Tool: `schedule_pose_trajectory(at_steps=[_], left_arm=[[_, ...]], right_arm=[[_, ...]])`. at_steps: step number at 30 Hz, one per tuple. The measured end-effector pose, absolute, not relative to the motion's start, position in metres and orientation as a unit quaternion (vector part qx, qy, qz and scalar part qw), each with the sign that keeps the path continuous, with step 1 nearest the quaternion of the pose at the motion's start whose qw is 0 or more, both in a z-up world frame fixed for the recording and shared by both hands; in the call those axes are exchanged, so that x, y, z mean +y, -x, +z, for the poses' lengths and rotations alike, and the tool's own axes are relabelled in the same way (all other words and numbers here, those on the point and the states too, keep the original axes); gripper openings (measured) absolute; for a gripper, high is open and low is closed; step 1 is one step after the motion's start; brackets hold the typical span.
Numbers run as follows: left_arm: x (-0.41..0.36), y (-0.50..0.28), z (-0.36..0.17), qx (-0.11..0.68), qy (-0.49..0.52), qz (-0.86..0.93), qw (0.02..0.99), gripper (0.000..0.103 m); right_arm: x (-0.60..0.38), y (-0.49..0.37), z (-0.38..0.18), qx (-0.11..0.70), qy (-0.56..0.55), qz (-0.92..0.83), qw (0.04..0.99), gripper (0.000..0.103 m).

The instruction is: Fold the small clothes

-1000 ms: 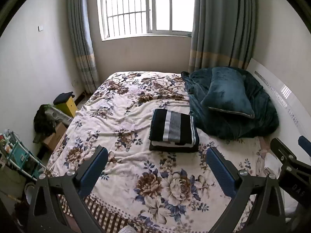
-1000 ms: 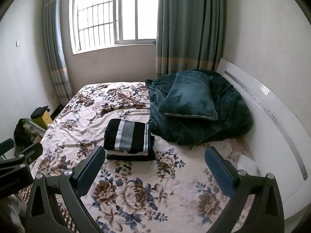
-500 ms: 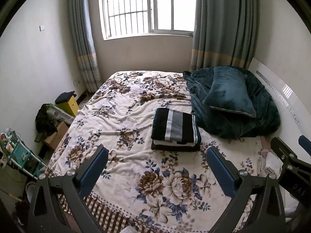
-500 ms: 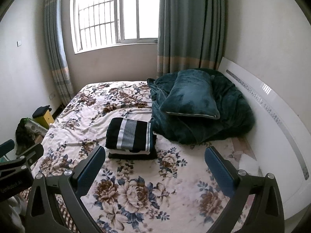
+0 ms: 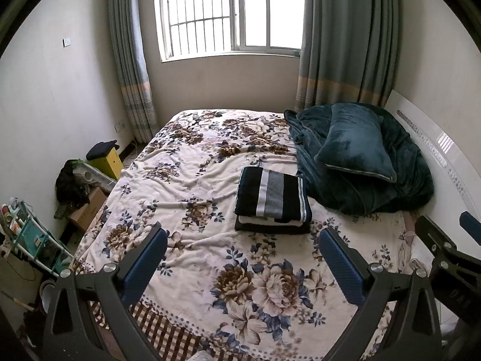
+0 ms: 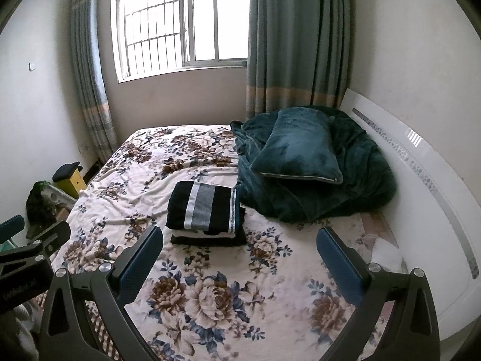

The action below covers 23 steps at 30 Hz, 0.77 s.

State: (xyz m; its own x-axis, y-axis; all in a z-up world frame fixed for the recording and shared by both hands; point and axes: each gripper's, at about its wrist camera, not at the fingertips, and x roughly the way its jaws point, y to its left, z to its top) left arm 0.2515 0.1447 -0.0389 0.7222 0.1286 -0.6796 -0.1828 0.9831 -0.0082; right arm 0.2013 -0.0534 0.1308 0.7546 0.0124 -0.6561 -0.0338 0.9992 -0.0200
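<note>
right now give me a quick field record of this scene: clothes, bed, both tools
clothes: folded stack, striped black, white and grey piece on top
surface: floral bedspread
beside stack: dark teal blanket with matching pillow on it
left tool: open, empty, above the bed's near end
right tool: open, empty, apart from the stack
loose garments in view: none

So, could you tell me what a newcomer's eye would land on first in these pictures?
Probably the neat stack of folded clothes, striped black, white and grey on top, lying mid-bed on the floral bedspread. Just right of it a heap of dark teal blanket with a matching pillow on top fills the headboard side. Both the left gripper and the right gripper hang open and empty over the near edge.
</note>
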Motion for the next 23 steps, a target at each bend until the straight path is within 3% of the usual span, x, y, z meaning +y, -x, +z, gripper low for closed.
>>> schedule_pose_trajectory(at_steps=[23], left_arm=[[0.154,-0.227,-0.043,0.361,0.046,0.096,0.926,0.103]], right_arm=[[-0.049,-0.189,0.125,0.354,0.014,0.013,0.935,0.103]])
